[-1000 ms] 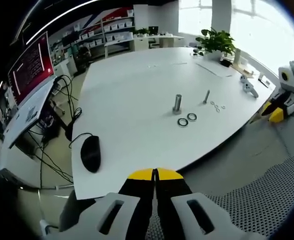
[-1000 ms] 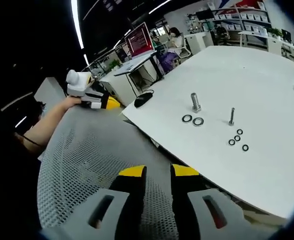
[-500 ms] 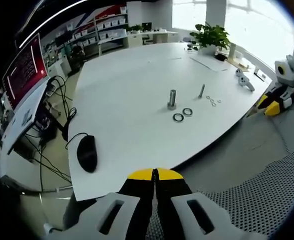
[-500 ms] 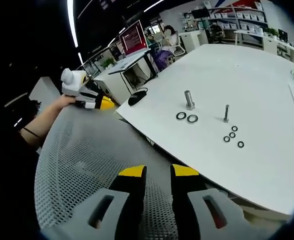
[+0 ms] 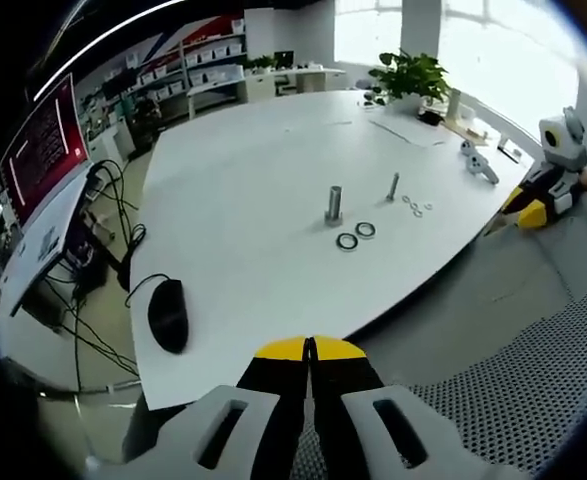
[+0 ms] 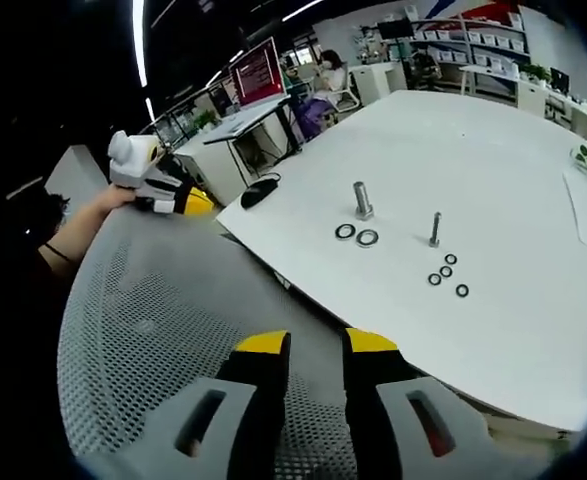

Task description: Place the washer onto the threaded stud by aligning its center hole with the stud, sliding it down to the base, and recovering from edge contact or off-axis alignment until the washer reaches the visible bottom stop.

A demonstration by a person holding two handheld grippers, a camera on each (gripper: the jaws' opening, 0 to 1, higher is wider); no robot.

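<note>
On the white table (image 5: 243, 200) stands a thick threaded stud (image 5: 333, 203) upright, with two dark washers (image 5: 347, 241) lying flat just in front of it. The right gripper view has the same stud (image 6: 360, 200) and washers (image 6: 345, 232). My left gripper (image 5: 310, 348) is shut, its yellow tips touching, and hangs well off the table's near edge. My right gripper (image 6: 316, 345) is open with nothing between its jaws, above a grey mesh chair back (image 6: 153, 340). Both are far from the stud.
A thinner stud (image 5: 392, 186) with several small washers (image 5: 413, 206) stands beyond the thick one. A black mouse (image 5: 167, 314) lies near the table edge, and a potted plant (image 5: 408, 75) at the far end. Desks, cables and a red monitor (image 5: 43, 150) flank the table.
Both views have drifted a little, so the table things sit slightly smaller and shifted. The jaws of both grippers stand as before, and nothing on the table has moved.
</note>
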